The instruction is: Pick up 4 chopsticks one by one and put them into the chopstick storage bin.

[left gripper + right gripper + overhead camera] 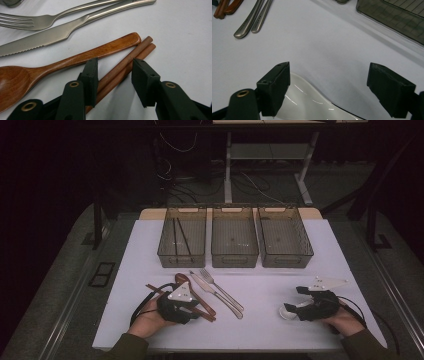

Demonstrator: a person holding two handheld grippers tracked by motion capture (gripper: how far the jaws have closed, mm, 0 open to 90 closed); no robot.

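So, sorting job looks barely started. Of the three bins at the far side of the desk [125, 270], the left bin [182, 237] already has what looks like a pair of dark chopsticks in it, while the middle bin [234, 237] and right bin [285, 237] look empty as far as I can tell.

Everything else is out on the desk. The left gripper [114, 75] is down low with its jaws spread on either side of the brown chopsticks [125, 65], not squeezing yet, so nothing is held. The wooden spoon [75, 58] lies just outside its left jaw, touching or nearly touching the chopsticks, and the knife [50, 35] and fork [50, 18] sit just beyond that.

The right gripper [329, 87] is also wide open and holds nothing. A white ceramic spoon [307, 102] lies on the desk right under it, close to the left jaw. Both hands rest low at the near edge, forearms angled inward.

My guess: five pieces left to bin.
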